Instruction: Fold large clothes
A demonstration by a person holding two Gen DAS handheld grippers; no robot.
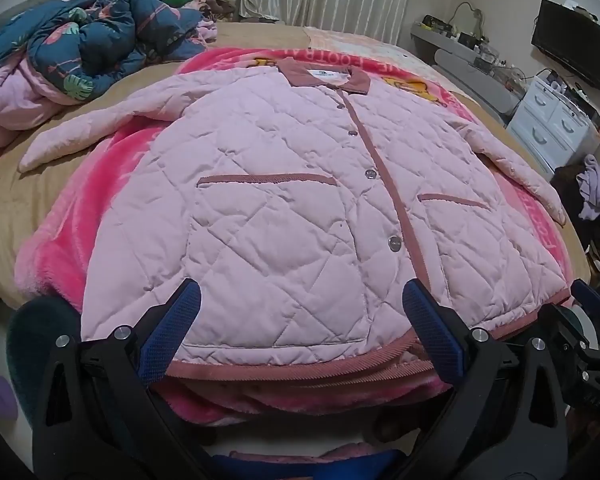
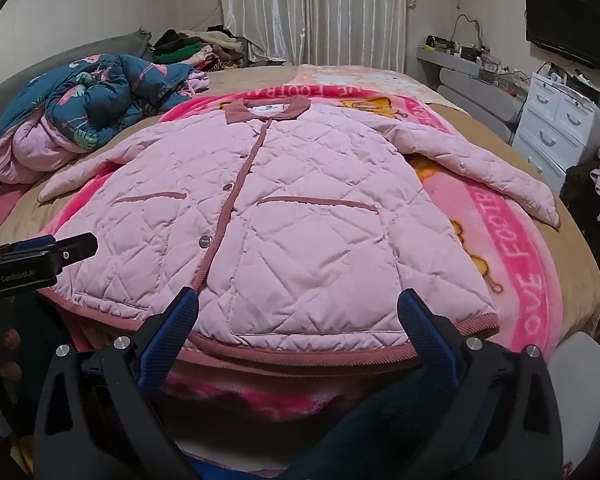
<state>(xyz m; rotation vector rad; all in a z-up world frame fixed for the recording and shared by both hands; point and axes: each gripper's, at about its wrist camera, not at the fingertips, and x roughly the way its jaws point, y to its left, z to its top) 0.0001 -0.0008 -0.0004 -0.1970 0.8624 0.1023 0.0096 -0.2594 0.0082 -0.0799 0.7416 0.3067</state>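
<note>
lying flat and buttoned on the pink blanket [image 1: 52, 264], the quilted pink jacket [image 1: 284, 200] is seen unfolded, sleeves spread; no fold made. left gripper [image 1: 300, 308] and right gripper [image 2: 298, 312] are held wide, empty, at the hem.

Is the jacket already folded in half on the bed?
No. The pink quilted jacket lies flat and buttoned on the pink blanket, both sleeves spread out to the sides.
</note>
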